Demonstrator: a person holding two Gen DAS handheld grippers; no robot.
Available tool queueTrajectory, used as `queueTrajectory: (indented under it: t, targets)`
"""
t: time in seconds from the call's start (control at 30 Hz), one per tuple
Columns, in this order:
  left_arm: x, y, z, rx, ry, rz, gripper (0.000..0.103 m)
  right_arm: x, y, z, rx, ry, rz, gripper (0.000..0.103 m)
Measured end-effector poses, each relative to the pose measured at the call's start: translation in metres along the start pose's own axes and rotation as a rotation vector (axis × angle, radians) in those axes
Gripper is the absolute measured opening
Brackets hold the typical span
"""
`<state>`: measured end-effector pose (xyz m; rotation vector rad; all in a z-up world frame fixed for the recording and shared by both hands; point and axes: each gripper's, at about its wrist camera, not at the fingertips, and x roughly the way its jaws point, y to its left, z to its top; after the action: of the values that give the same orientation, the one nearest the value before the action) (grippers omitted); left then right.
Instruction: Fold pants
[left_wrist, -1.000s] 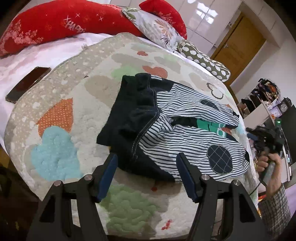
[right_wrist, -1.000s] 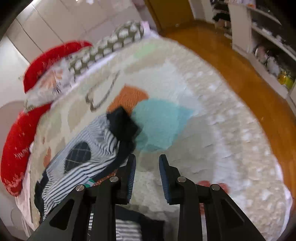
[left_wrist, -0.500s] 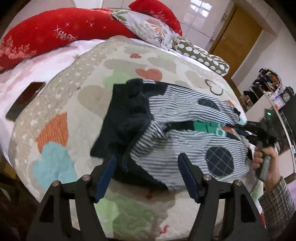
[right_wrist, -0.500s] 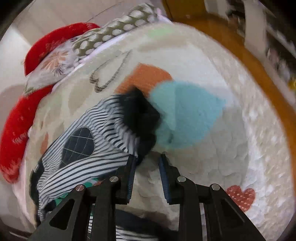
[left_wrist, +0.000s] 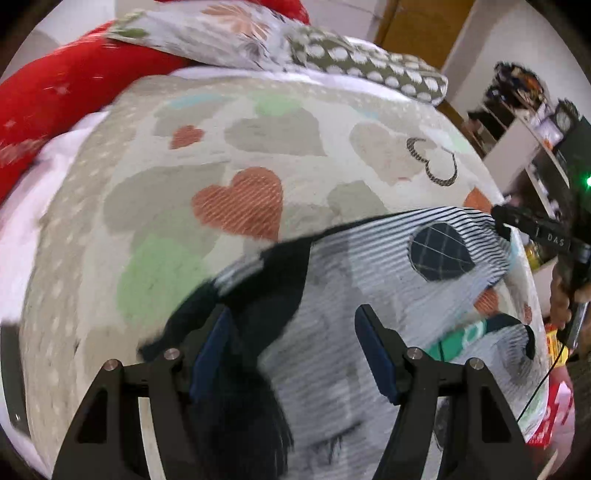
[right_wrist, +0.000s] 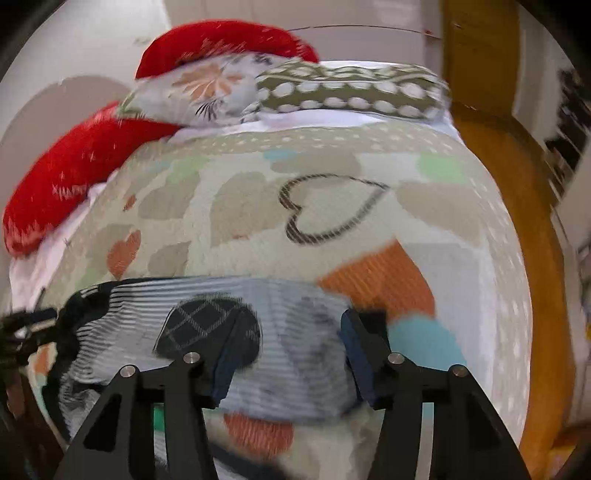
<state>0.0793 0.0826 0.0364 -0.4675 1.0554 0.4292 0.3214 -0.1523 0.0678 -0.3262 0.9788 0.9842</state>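
striped pants on a heart quilt.
left gripper and right gripper both spread wide, the pants between their fingers; contact unclear through blur.

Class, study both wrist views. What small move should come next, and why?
Probably shut the right gripper on the striped pants: its fingers are open with the leg fabric between them, and the left gripper is likewise open over the dark waist.
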Motion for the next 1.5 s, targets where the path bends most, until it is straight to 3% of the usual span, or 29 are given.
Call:
queueTrajectory:
  t: [0.23,0.33,0.47,0.5,0.57,0.6,0.63,0.67,0.7,0.73,0.97,1.2,1.33,1.5]
  targets:
    - [0.057,0.016,0.029,0.037,0.103,-0.094,0.068,0.062,0.013,0.028,-0.129,0.134,0.046,0.062]
    - [0.068,0.008,0.029,0.112,0.115,-0.095,0.077,0.079,0.012,0.027,-0.130,0.176,0.117,0.062]
    - [0.074,-0.004,0.029,0.187,0.118,-0.047,0.080,0.090,0.018,0.021,-0.173,0.175,0.114,0.064]
    - [0.075,-0.008,0.029,0.210,0.117,-0.020,0.077,0.091,0.021,0.021,-0.184,0.169,0.109,0.064]
    - [0.074,-0.016,0.027,0.253,0.103,0.014,0.061,0.093,0.030,0.017,-0.233,0.157,0.081,0.065]
    - [0.071,-0.018,0.026,0.260,0.098,0.000,0.039,0.094,0.035,0.016,-0.261,0.156,0.065,0.063]
    - [0.067,-0.020,0.026,0.264,0.090,-0.009,0.015,0.094,0.039,0.015,-0.281,0.156,0.060,0.048]
    - [0.063,-0.022,0.026,0.270,0.087,-0.007,0.006,0.093,0.042,0.013,-0.289,0.161,0.070,0.023]
    - [0.061,-0.022,0.026,0.271,0.085,-0.004,0.006,0.091,0.042,0.014,-0.283,0.168,0.088,0.011]
    - [0.058,-0.024,0.025,0.272,0.076,0.007,0.006,0.088,0.043,0.014,-0.273,0.169,0.091,0.007]
    - [0.015,-0.037,0.017,0.249,-0.045,0.065,0.005,0.045,0.053,0.012,-0.249,0.082,0.046,0.006]
    - [-0.053,-0.059,-0.031,0.263,-0.177,0.111,0.005,-0.032,0.067,-0.015,-0.243,-0.034,0.053,0.006]
    - [-0.080,-0.072,-0.087,0.275,-0.229,0.139,0.005,-0.068,0.076,-0.058,-0.225,-0.067,0.083,0.006]
    - [-0.084,-0.083,-0.151,0.255,-0.251,0.168,0.005,-0.090,0.078,-0.123,-0.197,-0.072,0.121,0.006]
